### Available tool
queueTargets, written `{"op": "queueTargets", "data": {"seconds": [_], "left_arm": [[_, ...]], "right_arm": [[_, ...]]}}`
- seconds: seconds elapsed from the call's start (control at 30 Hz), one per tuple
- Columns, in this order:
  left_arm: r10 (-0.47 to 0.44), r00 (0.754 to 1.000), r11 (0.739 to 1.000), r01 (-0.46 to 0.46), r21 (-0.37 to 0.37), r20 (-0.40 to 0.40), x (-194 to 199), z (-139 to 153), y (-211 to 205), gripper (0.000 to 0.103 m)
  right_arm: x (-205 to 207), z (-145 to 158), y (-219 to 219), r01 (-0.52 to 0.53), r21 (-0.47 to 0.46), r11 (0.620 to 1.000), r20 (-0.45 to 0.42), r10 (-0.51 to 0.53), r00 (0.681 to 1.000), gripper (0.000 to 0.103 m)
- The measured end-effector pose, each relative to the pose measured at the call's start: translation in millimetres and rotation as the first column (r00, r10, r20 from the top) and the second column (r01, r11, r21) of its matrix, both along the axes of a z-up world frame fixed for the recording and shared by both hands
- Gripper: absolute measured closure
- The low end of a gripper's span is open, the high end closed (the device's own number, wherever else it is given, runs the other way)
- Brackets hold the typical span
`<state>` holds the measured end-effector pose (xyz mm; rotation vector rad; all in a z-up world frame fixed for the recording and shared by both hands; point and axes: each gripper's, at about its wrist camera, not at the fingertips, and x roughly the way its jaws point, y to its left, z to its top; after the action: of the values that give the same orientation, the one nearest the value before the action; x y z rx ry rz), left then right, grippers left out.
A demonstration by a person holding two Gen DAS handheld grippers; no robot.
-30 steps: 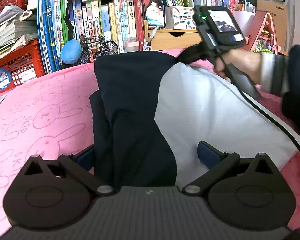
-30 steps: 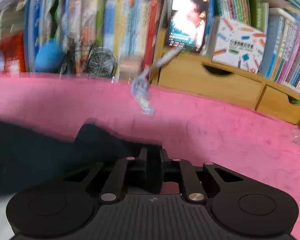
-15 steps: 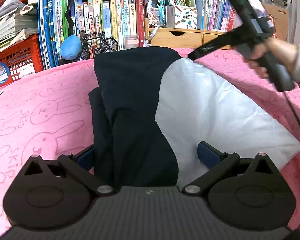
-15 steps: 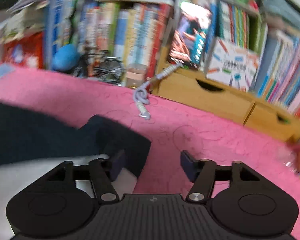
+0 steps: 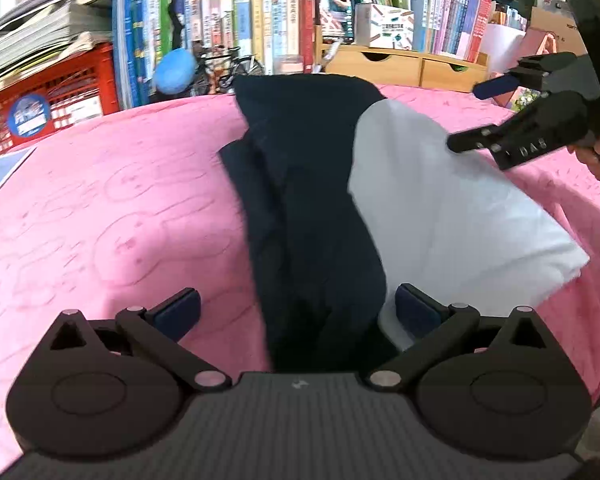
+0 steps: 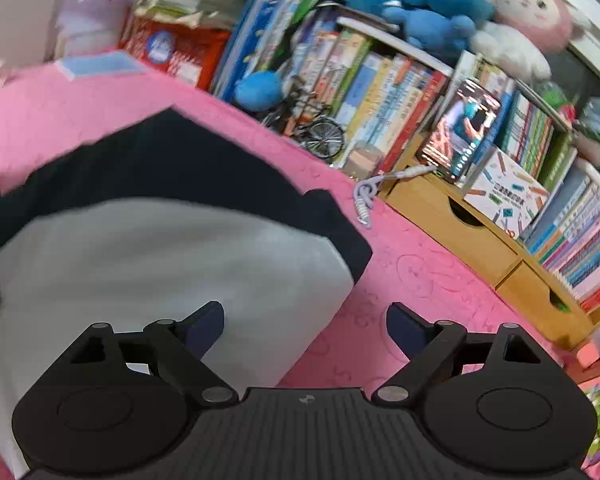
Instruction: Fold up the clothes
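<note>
A navy and white garment (image 5: 320, 184) lies partly folded on the pink cloth (image 5: 100, 208); its navy part is folded over the middle and the white part (image 5: 452, 208) spreads to the right. My left gripper (image 5: 296, 312) is open, its jaws straddling the garment's near navy end. My right gripper (image 6: 304, 320) is open and empty above the garment's far right edge (image 6: 180, 248); it also shows in the left wrist view (image 5: 468, 120), lifted above the white part.
Books (image 5: 260, 20), a red crate (image 5: 60, 92), a blue ball (image 5: 174, 76), a model bicycle (image 5: 228, 70) and a wooden drawer box (image 5: 400, 68) line the far edge. A coiled cord (image 6: 366, 196) lies near the garment's corner.
My right gripper let go of the navy corner, opened and lifted back to the right. My left gripper shifted slightly left along the garment's near end.
</note>
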<state>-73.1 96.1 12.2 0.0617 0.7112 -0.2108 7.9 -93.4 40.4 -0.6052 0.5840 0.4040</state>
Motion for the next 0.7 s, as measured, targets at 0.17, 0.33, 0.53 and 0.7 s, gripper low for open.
{"op": "queueTargets", "data": {"seconds": [0.17,0.33,0.53,0.7], "left_arm": [[-0.002,1.0,1.0,0.002,0.009,-0.006,-6,1,4,0.0],[-0.002,1.0,1.0,0.002,0.002,-0.015,-13,1,13,0.0],[0.004,1.0,1.0,-0.004,0.001,-0.017,-17,1,16,0.0],[0.009,1.0,1.0,-0.009,0.003,-0.019,-17,1,16,0.0]], "right_arm": [[-15,-1,0,-0.005,-0.005,1.0,-0.006,0.005,1.0,0.011],[-36,-2,-13,0.011,0.09,0.996,-0.042,-0.007,0.999,0.011],[-65,-18,-31,0.046,0.235,0.971,-0.089,-0.025,0.996,0.011],[-90,-30,-45,0.078,0.351,0.933,-0.13,-0.035,0.991,0.011]]}}
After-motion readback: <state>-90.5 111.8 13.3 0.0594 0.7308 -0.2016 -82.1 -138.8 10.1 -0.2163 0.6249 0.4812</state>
